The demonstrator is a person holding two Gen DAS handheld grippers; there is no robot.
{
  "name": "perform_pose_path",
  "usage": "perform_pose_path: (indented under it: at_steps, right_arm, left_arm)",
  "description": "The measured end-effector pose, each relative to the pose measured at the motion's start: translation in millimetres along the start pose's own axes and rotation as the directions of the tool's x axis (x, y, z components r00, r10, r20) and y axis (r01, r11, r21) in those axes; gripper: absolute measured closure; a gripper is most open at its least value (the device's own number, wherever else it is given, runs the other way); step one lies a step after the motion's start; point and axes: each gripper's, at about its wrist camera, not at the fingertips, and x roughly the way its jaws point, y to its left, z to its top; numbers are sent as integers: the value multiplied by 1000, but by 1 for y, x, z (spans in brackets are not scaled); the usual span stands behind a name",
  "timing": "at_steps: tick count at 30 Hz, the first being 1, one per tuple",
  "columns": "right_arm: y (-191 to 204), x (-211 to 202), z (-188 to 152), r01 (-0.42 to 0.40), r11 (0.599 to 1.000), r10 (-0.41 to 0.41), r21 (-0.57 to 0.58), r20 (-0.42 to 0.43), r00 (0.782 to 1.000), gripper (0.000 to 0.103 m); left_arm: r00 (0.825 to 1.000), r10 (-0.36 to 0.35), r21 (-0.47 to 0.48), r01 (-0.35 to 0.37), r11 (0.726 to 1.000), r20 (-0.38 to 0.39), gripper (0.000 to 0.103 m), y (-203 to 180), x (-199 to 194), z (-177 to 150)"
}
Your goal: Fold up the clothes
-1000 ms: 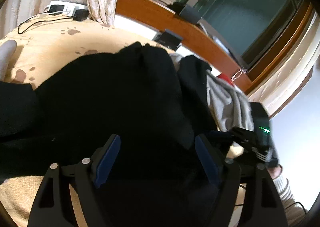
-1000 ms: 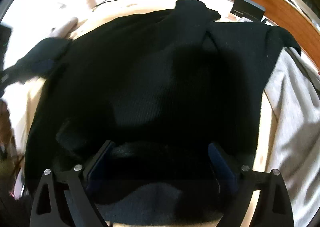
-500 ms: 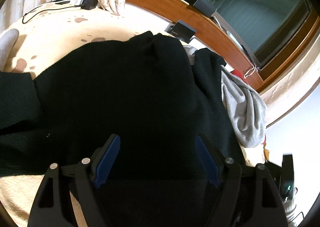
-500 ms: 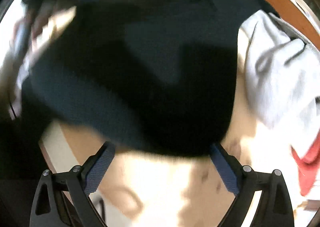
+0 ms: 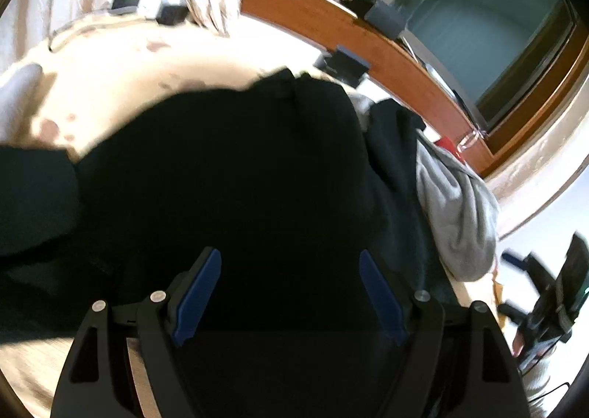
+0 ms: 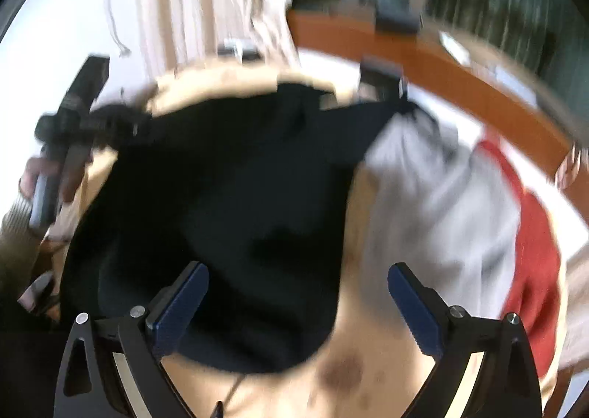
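Left wrist view: left gripper (image 5: 289, 289) spread wide, empty, black sweater (image 5: 228, 178) directly beneath and ahead. Right gripper (image 6: 296, 302) also wide, empty; sweater hem between pads (blurred). Beyond right: grey garment (image 6: 438, 204). Advice: pinch hem evenly before folding.

Sweater (image 6: 228, 219) on bed (image 6: 368, 392), left of hoodie (image 6: 434, 204)
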Motion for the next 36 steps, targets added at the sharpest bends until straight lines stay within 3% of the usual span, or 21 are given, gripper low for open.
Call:
perform_pose_path:
  at_steps: [5,8,18,22,28,33,36]
  right_arm:
    - [31,48,54,114,976,-105,-183,60,993,3]
    - [37,74,71,113,970,-105,-213,49,993,3]
    - [44,147,88,38,986,-42,-164,-18,999,3]
    - [39,157,83,10,994,-11,-108,-12,1000,3]
    - [23,167,76,-25,1000,25,-18,2,1000,3]
    - [12,176,70,-66,997,66,41,3,998,3]
    - [6,181,67,-94,992,93,86,5,996,3]
  left_arm:
    - [982,167,55,-172,984,86,22,25,-13,21]
    - [976,197,75,-204,976,92,22,43,-10,37]
    - [984,175,252,-173,952,17,22,42,55,77]
    - [970,240,290,-244,925,50,22,41,78,94]
    - [989,142,266,-127,955,-37,22,50,100,99]
    - [987,156,283,-136,950,-48,22,48,104,99]
    - [979,200,301,-178,937,-44,22,45,108,101]
